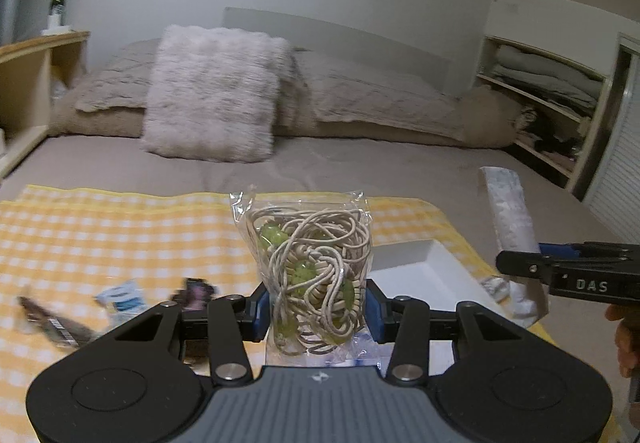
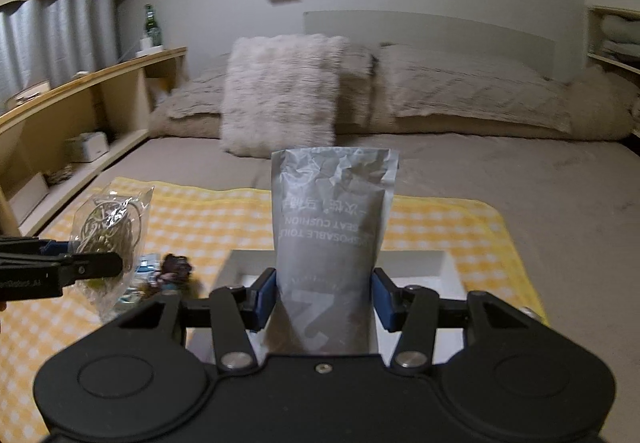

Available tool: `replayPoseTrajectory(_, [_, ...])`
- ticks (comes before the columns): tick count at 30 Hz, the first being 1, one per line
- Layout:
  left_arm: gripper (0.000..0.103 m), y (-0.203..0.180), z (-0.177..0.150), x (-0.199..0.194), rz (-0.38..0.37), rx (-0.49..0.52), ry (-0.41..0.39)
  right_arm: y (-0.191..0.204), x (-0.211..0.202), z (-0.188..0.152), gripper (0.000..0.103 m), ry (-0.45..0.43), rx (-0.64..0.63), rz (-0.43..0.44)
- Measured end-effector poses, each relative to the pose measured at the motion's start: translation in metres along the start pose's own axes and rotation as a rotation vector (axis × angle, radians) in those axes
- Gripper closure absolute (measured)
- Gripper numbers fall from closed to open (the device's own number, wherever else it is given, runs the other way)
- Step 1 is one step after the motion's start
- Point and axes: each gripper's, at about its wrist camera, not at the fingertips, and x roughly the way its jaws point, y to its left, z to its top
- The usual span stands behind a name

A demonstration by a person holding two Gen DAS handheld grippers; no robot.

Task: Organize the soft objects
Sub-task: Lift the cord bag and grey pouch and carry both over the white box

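Grippers: left gripper [image 1: 316, 313] grasping clear cord bag [image 1: 310, 263]; right gripper [image 2: 326, 299] grasping grey seat-cushion pouch [image 2: 332, 227], white tray [image 2: 420, 263] just beyond.

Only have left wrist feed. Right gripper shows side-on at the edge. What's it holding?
Observer: Right gripper is shut on a grey crinkled paper pouch, held upright.
Operator: Any label?
Observer: Upside-down print reads "SEAT CUSHION".
Operator: Where's it relative to the white tray?
Observer: Pouch hangs in front of the white rectangular tray on the yellow checked cloth.
Operator: And my bag from that side?
Observer: The clear plastic bag of coiled cord and green beads sits pinched in the left gripper.
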Motion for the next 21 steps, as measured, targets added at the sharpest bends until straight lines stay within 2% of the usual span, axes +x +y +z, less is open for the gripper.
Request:
replayPoseTrajectory(7, [0.057,-0.033,-0.004,0.028,-0.135,-0.029,0.041,-0.036,-0.003,-0.012,0.052,0.016,0.031,-0.067])
replayPoseTrajectory(14, [0.056,-0.066,-0.021,0.067,-0.341,-0.104,0.133,-0.061,0.001,-0.025,0.052,0.053,0.045,-0.111])
replayPoseTrajectory(21, [0.056,-0.094,-0.048,0.109,-0.421,-0.128,0.237,-0.071,0.017,-0.034,0.052,0.112,0.031,-0.135])
